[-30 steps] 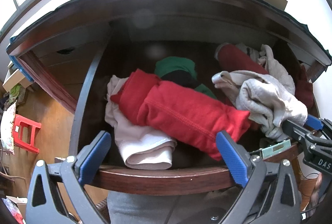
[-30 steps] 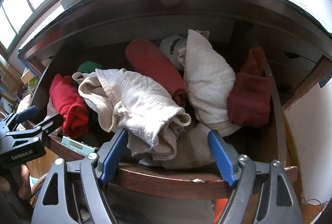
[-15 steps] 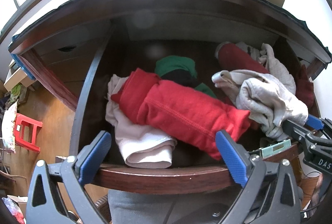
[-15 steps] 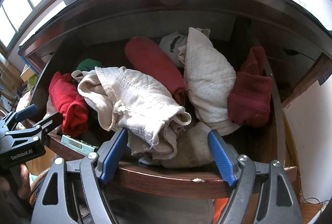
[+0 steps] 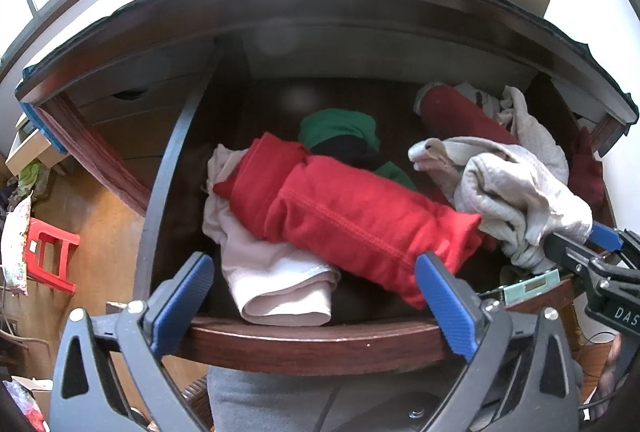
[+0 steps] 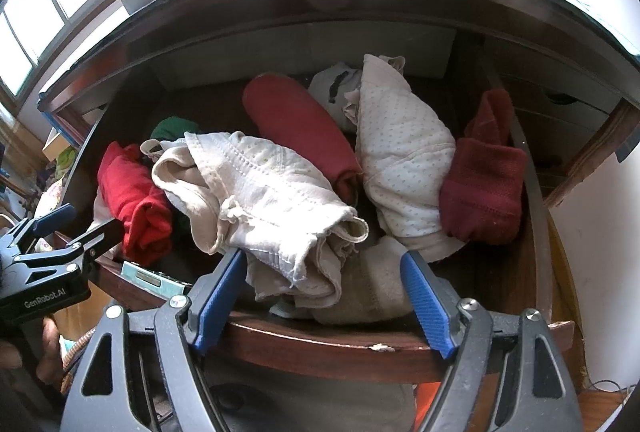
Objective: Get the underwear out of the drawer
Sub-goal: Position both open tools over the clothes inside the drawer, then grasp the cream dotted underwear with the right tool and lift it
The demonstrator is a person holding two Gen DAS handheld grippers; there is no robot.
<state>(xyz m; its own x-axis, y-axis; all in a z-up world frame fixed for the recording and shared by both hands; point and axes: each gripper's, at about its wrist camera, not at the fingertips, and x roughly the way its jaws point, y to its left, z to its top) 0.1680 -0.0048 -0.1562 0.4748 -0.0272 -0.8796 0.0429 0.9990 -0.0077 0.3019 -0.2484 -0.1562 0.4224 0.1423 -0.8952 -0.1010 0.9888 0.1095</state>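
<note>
Dark polished wood frames the open drawer (image 5: 312,336), and over the last second almost nothing has changed: both my grippers hover at its front lip just as they did, with only a slight drift of view. So no garment has been lifted yet; I judge the task is still at its start.

My left gripper (image 5: 316,300) stands with its blue ribbed pads spread wide and empty, aimed at the bright red folded knit underwear (image 5: 360,220) with its raised stitched seam, which lies across a pale pink soft cotton piece (image 5: 280,284). Behind them sits a green bundle (image 5: 340,129) wrapped around something black.

My right gripper (image 6: 324,296) is likewise spread and holding nothing, its pads on either side of the crumpled cream perforated underwear (image 6: 260,191) that spills toward the front edge. Whether the pads already brush that cloth I cannot quite tell. Farther back lie a dull red rolled garment (image 6: 300,127), a white dotted folded piece (image 6: 404,159) and a dark maroon ribbed fold (image 6: 484,183) near the drawer's right wall.
</note>
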